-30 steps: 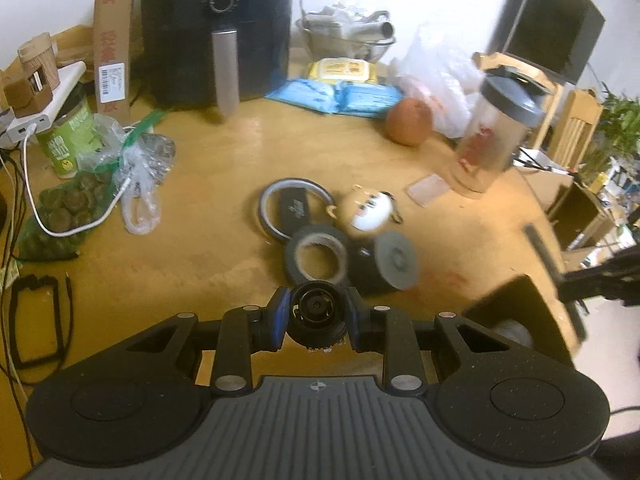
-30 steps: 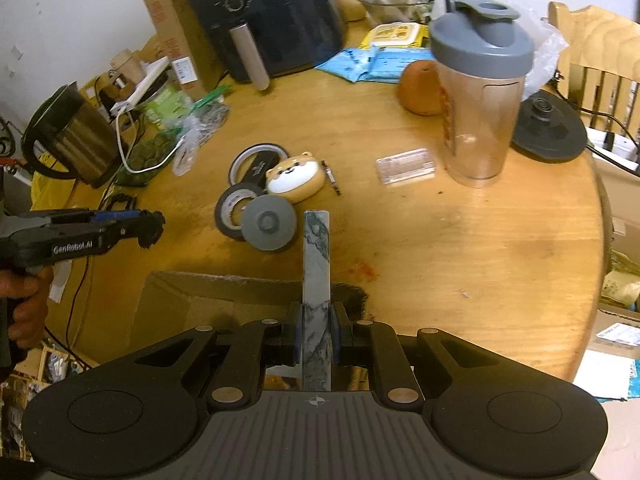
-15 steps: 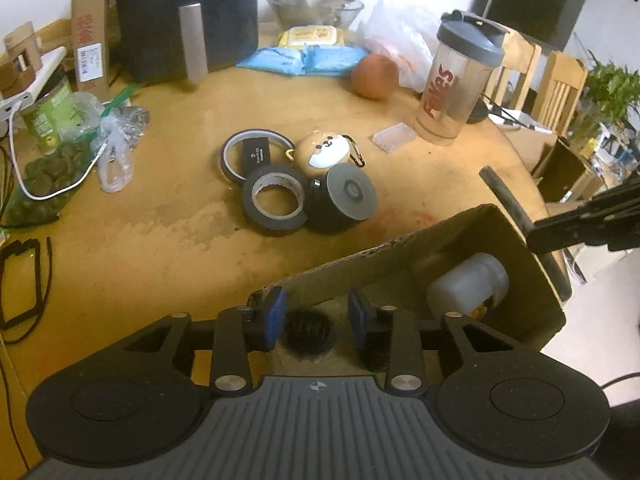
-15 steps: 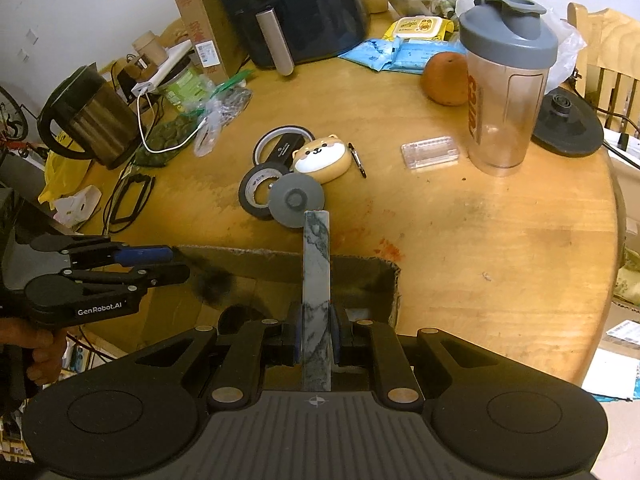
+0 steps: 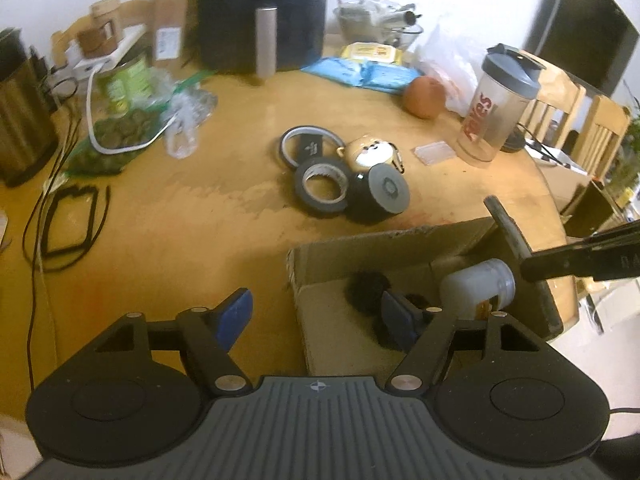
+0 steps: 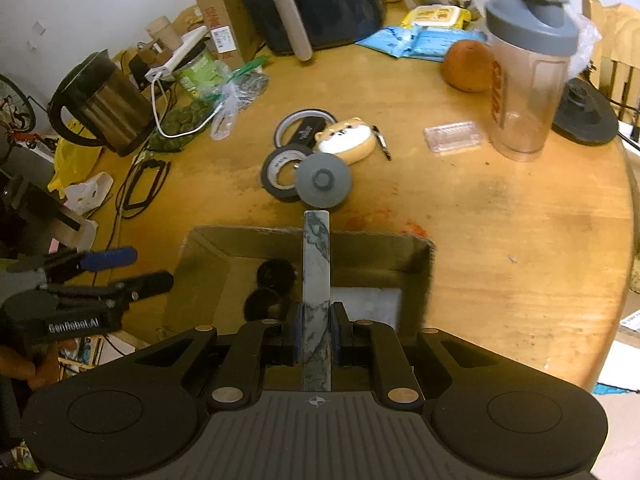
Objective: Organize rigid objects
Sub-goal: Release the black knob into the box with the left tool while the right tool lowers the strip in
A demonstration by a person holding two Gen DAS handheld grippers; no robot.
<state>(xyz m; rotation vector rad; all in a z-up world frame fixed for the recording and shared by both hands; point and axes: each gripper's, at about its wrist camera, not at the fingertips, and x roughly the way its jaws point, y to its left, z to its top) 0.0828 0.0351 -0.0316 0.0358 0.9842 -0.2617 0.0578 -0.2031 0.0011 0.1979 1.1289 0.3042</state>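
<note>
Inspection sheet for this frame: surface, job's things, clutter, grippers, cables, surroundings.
Surface: round wooden table, stained.
Job's things: cardboard box holding two black round items and a white bottle; tape roll, grey lid, dog-shaped case outside.
Clutter: shaker bottle, orange, air fryer, kettle.
Grippers: left gripper empty, jaws just opening; right gripper clamps a marbled bar.
Cables: white cable, black cord.
Surroundings: wooden chairs.

An open cardboard box (image 6: 416, 268) sat at the table's six o'clock edge, holding two black round pieces (image 6: 276, 274) and a white bottle (image 5: 476, 286); a marbled grey bar (image 6: 317, 264) stood over it
</note>
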